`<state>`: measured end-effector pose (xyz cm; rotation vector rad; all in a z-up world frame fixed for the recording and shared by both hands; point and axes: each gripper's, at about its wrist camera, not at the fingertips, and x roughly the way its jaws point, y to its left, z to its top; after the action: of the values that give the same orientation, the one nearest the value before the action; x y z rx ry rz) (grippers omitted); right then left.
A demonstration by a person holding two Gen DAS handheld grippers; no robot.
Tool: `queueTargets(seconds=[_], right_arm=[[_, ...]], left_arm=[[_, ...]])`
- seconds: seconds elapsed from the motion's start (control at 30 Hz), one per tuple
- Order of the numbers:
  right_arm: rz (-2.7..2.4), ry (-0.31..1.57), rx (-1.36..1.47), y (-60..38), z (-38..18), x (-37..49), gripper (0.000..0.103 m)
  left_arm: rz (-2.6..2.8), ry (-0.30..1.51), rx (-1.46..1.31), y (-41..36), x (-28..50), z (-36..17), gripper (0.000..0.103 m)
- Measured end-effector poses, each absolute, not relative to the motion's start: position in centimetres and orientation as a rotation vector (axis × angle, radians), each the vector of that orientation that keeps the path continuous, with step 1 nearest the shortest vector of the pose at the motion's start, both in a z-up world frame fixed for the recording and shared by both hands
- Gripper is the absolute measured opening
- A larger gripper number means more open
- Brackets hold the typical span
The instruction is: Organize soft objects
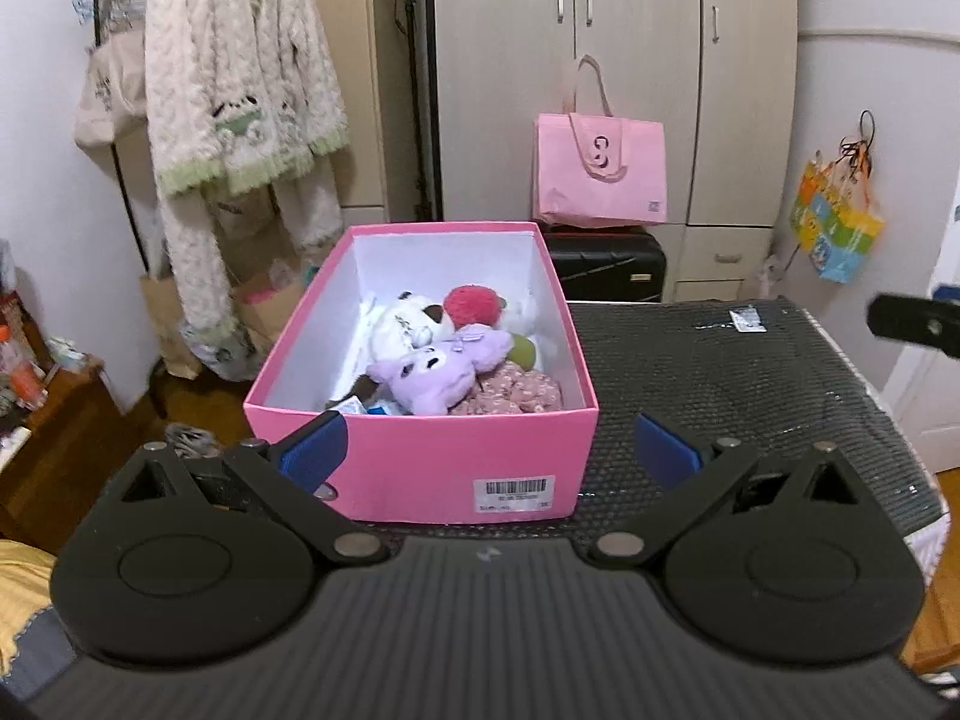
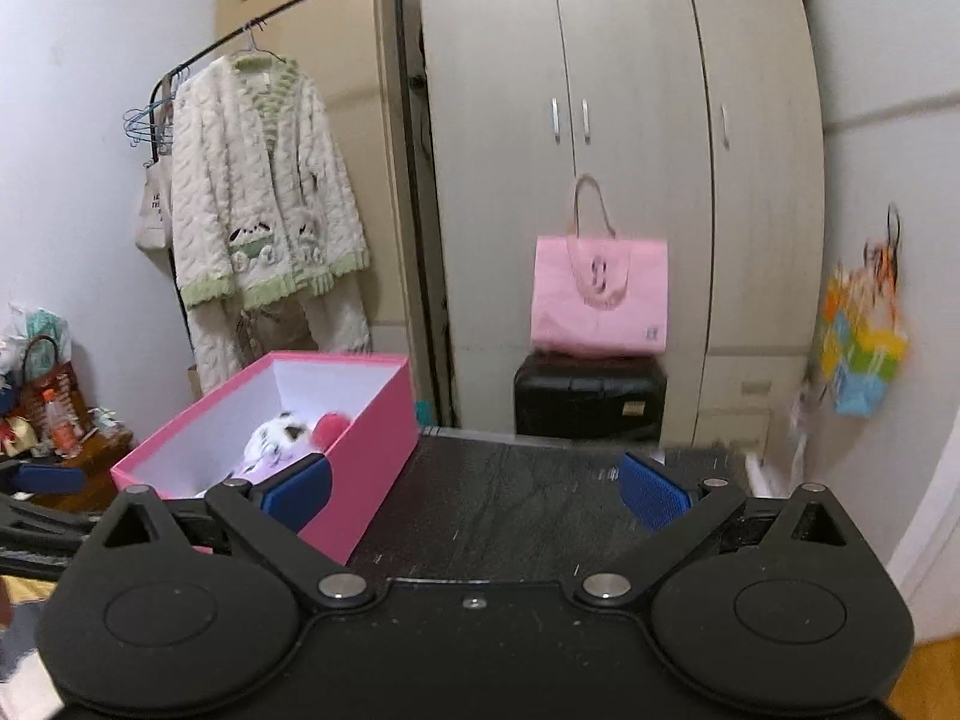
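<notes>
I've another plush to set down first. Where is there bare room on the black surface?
The black surface lies bare right of the pink box, back to the small packet by its far edge. Inside the box, plush toys crowd the middle and near end; only its far end shows bare floor.

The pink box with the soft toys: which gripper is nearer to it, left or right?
Left. The left gripper faces the pink box head-on, right at its near wall. The right gripper is off to the box's right, over the dark mat.

left wrist: close behind pink box point(image 1: 420, 456), facing wardrobe point(image 1: 630, 60) | right wrist: farther right, higher, same heading | shared: box, wardrobe, pink bag point(image 2: 600, 297)
</notes>
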<state>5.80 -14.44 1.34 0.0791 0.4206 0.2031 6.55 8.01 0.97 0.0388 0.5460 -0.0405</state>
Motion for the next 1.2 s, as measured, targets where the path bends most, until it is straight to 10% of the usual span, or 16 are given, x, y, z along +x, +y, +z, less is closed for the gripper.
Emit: queueTargets(seconds=[1.2], right_arm=[[-0.005,0.425,-0.116,-14.2,-0.6,1.4,0.103]], left_arm=[[-0.010,0.487,0.092,5.0,3.4,0.0,0.103]])
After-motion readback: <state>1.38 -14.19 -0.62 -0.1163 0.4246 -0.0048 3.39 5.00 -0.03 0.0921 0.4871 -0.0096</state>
